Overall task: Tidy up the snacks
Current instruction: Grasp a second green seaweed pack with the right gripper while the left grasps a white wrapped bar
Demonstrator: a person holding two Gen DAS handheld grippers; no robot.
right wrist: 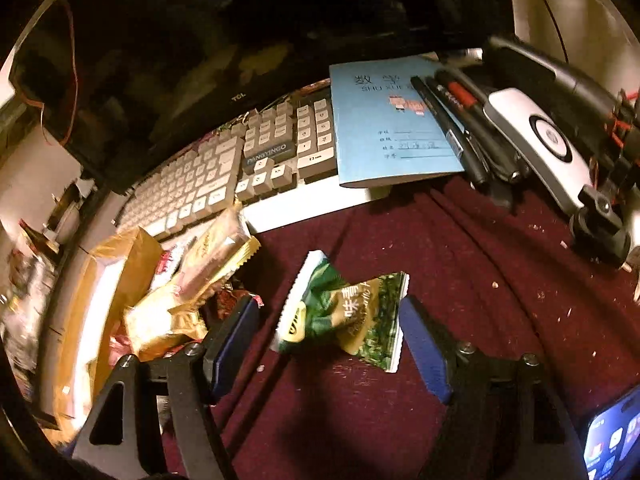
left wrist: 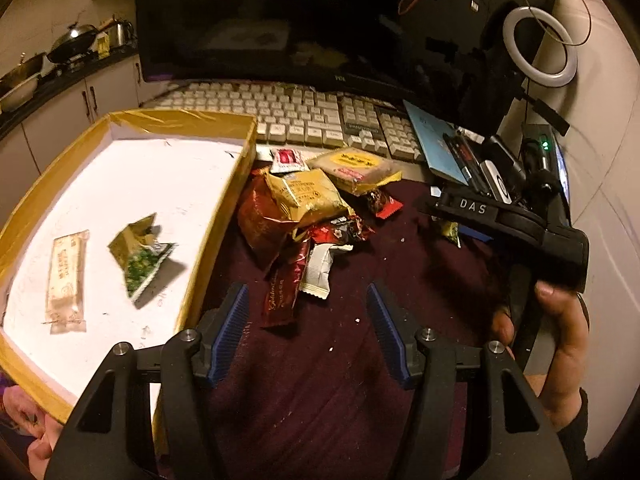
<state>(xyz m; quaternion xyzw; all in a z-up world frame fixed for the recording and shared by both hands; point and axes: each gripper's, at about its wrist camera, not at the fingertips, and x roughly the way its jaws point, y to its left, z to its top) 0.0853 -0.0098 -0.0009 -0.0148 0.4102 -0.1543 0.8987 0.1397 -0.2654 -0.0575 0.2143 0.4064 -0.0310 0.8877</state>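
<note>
A shallow yellow-rimmed box [left wrist: 224, 216] with a white floor holds a beige snack bar [left wrist: 67, 280] and a green-and-gold packet [left wrist: 142, 256]. A pile of loose snacks [left wrist: 308, 208] lies on the maroon cloth right of the box. My left gripper [left wrist: 306, 320] is open and empty above the cloth, just in front of the pile. My right gripper [right wrist: 328, 336] is open, its jaws on either side of a green snack packet [right wrist: 344, 312] lying on the cloth. The right gripper's body [left wrist: 520, 232] shows in the left wrist view, hand-held. The snack pile [right wrist: 180, 280] sits left of it.
A keyboard [left wrist: 296, 116] and dark monitor [left wrist: 280, 20] stand behind the snacks. A blue notebook [right wrist: 392, 128] with pens [right wrist: 448, 124] lies on the keyboard's right end. A phone mount and ring light [left wrist: 540, 52] stand at right. A phone [right wrist: 612, 440] lies at lower right.
</note>
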